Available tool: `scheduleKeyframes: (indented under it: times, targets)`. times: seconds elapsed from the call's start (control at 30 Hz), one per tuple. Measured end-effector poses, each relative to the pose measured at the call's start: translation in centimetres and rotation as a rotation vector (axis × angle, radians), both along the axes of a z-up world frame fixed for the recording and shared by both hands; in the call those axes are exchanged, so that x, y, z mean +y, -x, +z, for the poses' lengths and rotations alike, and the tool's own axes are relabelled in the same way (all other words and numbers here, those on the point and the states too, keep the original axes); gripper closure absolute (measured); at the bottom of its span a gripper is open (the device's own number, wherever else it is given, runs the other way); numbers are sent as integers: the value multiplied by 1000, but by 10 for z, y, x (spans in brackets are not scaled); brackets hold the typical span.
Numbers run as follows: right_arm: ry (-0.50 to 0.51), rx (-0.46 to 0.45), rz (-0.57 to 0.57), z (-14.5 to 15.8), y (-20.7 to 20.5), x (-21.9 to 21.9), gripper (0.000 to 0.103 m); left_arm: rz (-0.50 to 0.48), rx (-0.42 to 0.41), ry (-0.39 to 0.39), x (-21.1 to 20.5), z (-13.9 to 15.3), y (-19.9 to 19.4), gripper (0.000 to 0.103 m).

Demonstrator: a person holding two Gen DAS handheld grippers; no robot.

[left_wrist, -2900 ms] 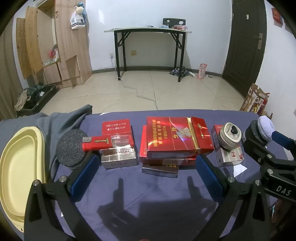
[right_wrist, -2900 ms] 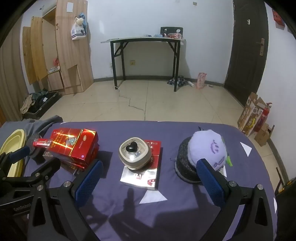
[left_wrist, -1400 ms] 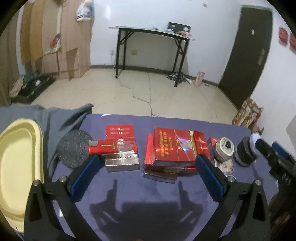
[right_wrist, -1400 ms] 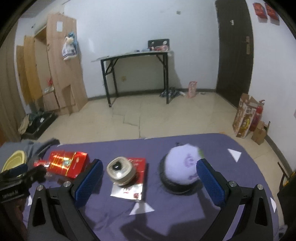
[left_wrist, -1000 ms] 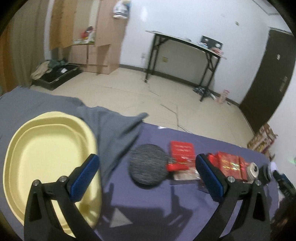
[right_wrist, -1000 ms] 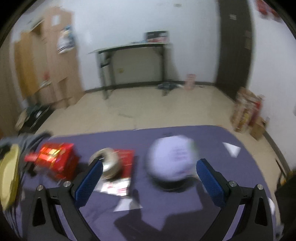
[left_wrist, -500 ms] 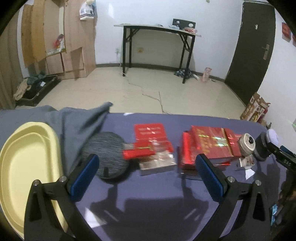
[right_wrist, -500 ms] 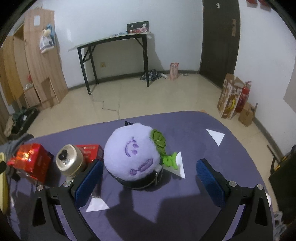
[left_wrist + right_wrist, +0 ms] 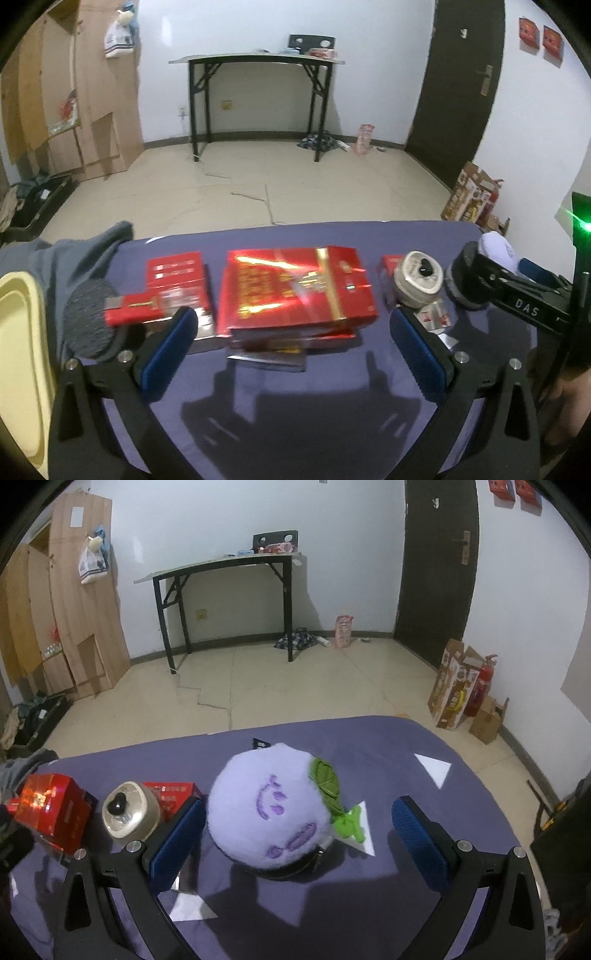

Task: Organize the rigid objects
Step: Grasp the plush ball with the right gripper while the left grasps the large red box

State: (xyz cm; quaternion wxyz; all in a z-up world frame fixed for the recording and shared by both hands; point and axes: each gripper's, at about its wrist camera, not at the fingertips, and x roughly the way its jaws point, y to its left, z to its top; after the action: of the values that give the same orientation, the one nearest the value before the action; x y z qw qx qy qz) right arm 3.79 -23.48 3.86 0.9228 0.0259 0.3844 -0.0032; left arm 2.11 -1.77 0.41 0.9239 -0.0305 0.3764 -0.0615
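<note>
My left gripper (image 9: 295, 341) is open, just short of a stack of large red cartons (image 9: 297, 291) on the purple table (image 9: 295, 406). Left of them lie a small red box (image 9: 176, 272) with a red lighter-like piece (image 9: 138, 309) and a dark round pad (image 9: 90, 321). A round cream tin (image 9: 417, 282) sits on a small red box at right. My right gripper (image 9: 299, 840) is open with a lilac plush ball (image 9: 273, 806) on a dark base between its fingers. The tin (image 9: 127, 814) and cartons (image 9: 51, 812) also show in the right wrist view.
A yellow tray (image 9: 18, 362) lies at the far left by a grey cloth (image 9: 66, 251). White paper triangles (image 9: 432, 768) lie on the table. The right gripper's body (image 9: 524, 299) shows at the right of the left wrist view. Beyond the table's far edge is bare floor.
The left gripper has swung right and closer, so the red cartons now sit centred between its fingers. The right gripper has moved nearer the plush ball.
</note>
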Motion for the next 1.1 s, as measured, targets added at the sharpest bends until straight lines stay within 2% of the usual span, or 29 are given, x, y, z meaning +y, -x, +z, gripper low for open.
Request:
scheduleKeyframes:
  times: [0.23,0.67,0.73,0.83,0.9,1.07,1.1]
  targets:
    - [-7,3,0,-4,5,-13,0,-10,53,11,-7,-11,-19,0]
    - [50,3,23,-9,0,-2,4,-3,66,-28,-11,-20,-32,0]
    - [51,-7,31,-8,0,-2,8,2,60,6,-7,-19,-31,0]
    - [58,-25,40,-7,2,-1,17,14,57,44,0,-17,-32,12]
    - [58,-34,53,-9,5,0,30,16,53,30,2,-16,-32,12]
    - [48,-26,88,-14,6,-2,39,1,51,29,0,-17,-31,13]
    - [46,-27,87,-13,6,-5,44,-4,51,28,0,-17,-31,13]
